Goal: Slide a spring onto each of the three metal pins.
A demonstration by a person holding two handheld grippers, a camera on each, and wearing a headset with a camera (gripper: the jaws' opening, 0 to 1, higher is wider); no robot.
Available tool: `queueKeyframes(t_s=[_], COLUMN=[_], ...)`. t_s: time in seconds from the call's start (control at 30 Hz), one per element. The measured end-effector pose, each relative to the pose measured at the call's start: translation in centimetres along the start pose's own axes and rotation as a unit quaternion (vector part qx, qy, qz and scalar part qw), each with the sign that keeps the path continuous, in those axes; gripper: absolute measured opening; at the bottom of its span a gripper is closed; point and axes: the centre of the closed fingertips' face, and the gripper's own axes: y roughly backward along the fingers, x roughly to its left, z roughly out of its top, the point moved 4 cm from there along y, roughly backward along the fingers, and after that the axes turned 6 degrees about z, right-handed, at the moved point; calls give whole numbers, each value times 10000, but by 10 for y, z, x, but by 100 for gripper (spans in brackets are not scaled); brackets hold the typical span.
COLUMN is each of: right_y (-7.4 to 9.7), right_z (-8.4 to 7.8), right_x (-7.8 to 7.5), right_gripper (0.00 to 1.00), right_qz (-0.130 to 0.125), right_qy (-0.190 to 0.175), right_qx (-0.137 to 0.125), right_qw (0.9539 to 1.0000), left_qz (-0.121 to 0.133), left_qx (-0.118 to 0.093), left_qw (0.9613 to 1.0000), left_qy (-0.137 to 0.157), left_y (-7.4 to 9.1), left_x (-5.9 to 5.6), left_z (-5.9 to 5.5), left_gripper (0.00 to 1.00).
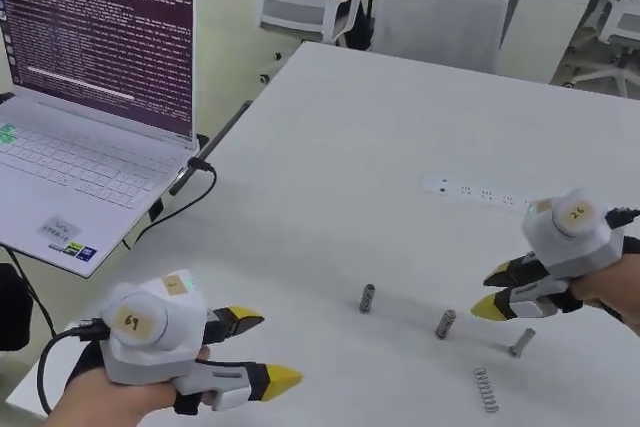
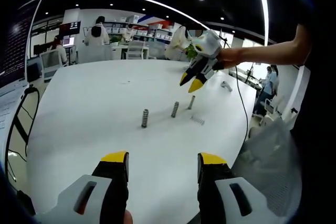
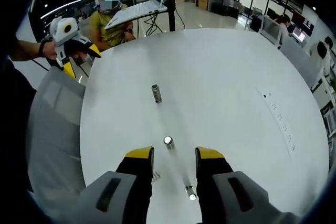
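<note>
Three short metal pins stand upright in a row on the white table. The left pin (image 1: pixel 367 298) and the middle pin (image 1: pixel 445 323) each have a coil spring around them. The right pin (image 1: pixel 521 342) looks smooth. A loose spring (image 1: pixel 486 389) lies flat in front of it. My right gripper (image 1: pixel 492 292) hovers open just above and right of the middle pin, with nothing between its yellow tips. In its own view the nearest pin (image 3: pixel 190 192) sits between the jaws. My left gripper (image 1: pixel 262 347) is open and empty near the table's front left edge, well short of the pins (image 2: pixel 145 118).
An open laptop (image 1: pixel 90 97) stands on a stand to the left, with a black cable (image 1: pixel 185 202) running to the table edge. A white power strip (image 1: pixel 475 192) lies beyond the pins. Office chairs (image 1: pixel 440 27) stand behind the far edge.
</note>
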Motion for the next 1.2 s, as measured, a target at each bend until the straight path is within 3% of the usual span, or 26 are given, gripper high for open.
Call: queueKeyframes(t_s=[0.2, 0.5, 0.9, 1.2], right_y=[4, 11, 30, 43], right_z=[-3, -21, -53, -73], right_x=[3, 17, 36, 50], right_gripper=[30, 35, 41, 48], right_qz=[-68, -202, -467, -611], right_qy=[-355, -794, -1405, -1749], right_qx=[-415, -870, -1391, -1632], right_qw=[9985, 9928, 9791, 9690], left_qz=[-10, -2, 16, 24], left_qx=[-14, -46, -94, -104], left_qw=[10000, 10000, 9999, 9999], left_qy=[-22, -33, -42, -39], left_y=[-2, -4, -5, -6], left_x=[-1, 0, 2, 3], left_z=[3, 7, 12, 14], left_gripper=[47, 48, 49, 51])
